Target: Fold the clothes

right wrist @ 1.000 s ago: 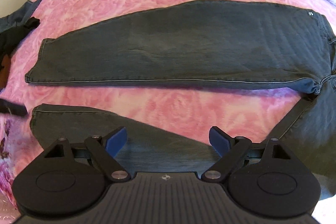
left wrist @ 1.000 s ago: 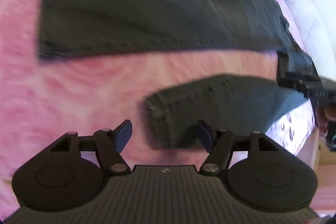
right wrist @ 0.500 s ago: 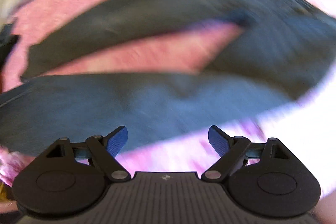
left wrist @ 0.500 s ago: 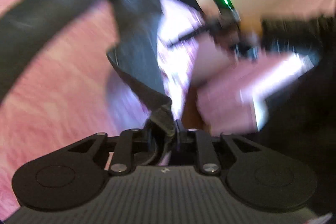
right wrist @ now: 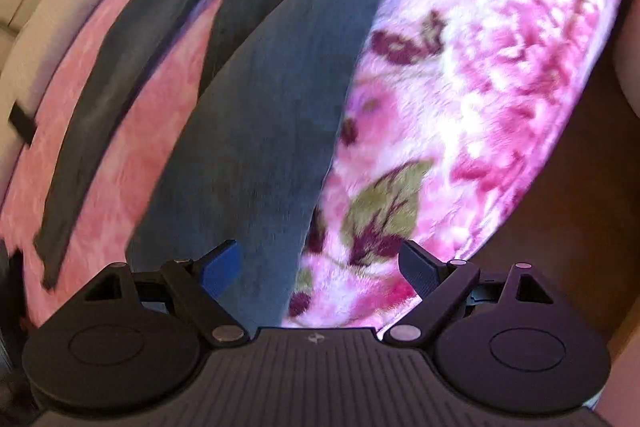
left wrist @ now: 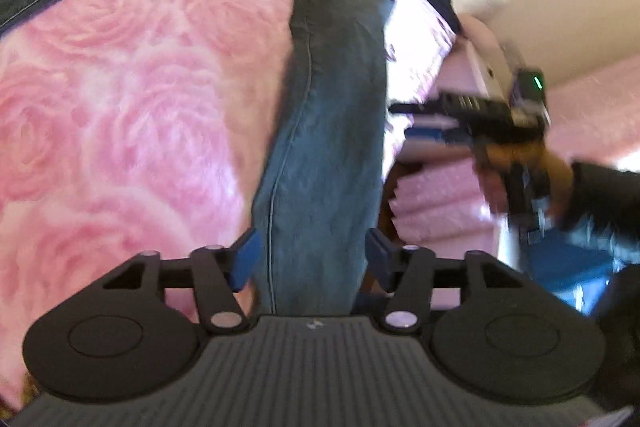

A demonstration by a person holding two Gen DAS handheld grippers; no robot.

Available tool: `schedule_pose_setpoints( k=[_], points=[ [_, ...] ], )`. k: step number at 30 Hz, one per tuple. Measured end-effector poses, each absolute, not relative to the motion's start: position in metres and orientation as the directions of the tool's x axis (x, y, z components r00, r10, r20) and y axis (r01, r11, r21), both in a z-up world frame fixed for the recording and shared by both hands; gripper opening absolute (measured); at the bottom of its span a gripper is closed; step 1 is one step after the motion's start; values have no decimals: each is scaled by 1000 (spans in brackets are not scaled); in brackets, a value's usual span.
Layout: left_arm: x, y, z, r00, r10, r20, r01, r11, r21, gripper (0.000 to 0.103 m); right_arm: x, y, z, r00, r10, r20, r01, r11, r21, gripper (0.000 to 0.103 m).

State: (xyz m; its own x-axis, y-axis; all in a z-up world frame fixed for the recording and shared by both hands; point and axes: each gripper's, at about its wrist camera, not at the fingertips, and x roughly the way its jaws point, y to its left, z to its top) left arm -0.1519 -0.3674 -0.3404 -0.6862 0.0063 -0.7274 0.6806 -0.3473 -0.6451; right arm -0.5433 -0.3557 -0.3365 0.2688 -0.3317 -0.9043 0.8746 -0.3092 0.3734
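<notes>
Left wrist view: the left gripper [left wrist: 312, 259] points down over a pink rose-patterned blanket [left wrist: 132, 99] on the bed. A leg of the dark jeans [left wrist: 328, 123] runs from the top of the frame down between its blue pads [left wrist: 246, 259]; the jaws are opening, the denim lies in the gap, and the pads do not seem to press on it. Off to the right, blurred, a hand [left wrist: 516, 163] in a dark sleeve holds the right gripper [left wrist: 424, 119] near the bed's edge.

Right wrist view: the right gripper [right wrist: 320, 267] stands with its jaws wide apart, gripping nothing. Beneath it the jeans [right wrist: 256, 131] lie spread on the blanket [right wrist: 124, 147], one leg passing under the left pad, the other stretched along the far side. A brighter flowered blanket [right wrist: 460, 87] hangs over the bed's edge at right.
</notes>
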Motion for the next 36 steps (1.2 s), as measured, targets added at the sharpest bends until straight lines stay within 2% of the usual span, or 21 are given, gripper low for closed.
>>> schedule_pose_setpoints(
  k=[2,4,7,8,9,10,11,18,22,26,33,34,36],
  points=[
    [-169,-374,-350,-660,-8,-751,711,-328,-622,64,-541,-350,-343,288,-347,-893,876,-281,392,88],
    [-189,-378,-365,-642,16,-766,728,-300,-616,64,-540,-347,-349,308,-362,-880,874,-258,412,88],
    [-218,-371,-380,-569,46,-821,766,-331,-550,62,-546,-341,-350,334,-393,-857,855,-257,451,88],
    [-226,-369,-383,-540,49,-840,779,-348,-521,58,-549,-337,-349,343,-403,-849,848,-255,464,88],
    [-230,-367,-381,-503,37,-863,797,-365,-480,39,-552,-333,-348,351,-412,-841,843,-253,475,88],
    [-229,-369,-379,-474,31,-880,819,-353,-453,25,-556,-328,-349,360,-421,-833,836,-250,488,88],
    [-222,-372,-377,-477,42,-878,827,-317,-465,0,-558,-321,-350,374,-427,-824,826,-250,504,88],
    [-160,-403,-344,-606,-23,-795,790,-129,-599,0,-546,-254,-374,486,-442,-754,708,-306,636,83],
    [-139,-419,-360,-656,36,-754,755,-5,-656,0,-515,-221,-391,525,-481,-702,612,-359,704,83],
    [-143,-439,-364,-543,24,-840,832,-121,-541,0,-472,-200,-404,570,-550,-610,494,-364,789,81],
    [-138,-451,-379,-529,44,-847,806,-285,-518,0,-399,-181,-427,583,-572,-577,477,-334,813,78],
    [-139,-447,-378,-538,59,-841,794,-300,-529,0,-392,-180,-430,580,-572,-580,478,-338,811,76],
    [-145,-436,-376,-535,81,-841,780,-335,-529,1,-386,-177,-437,584,-574,-573,454,-354,818,66]
  ],
)
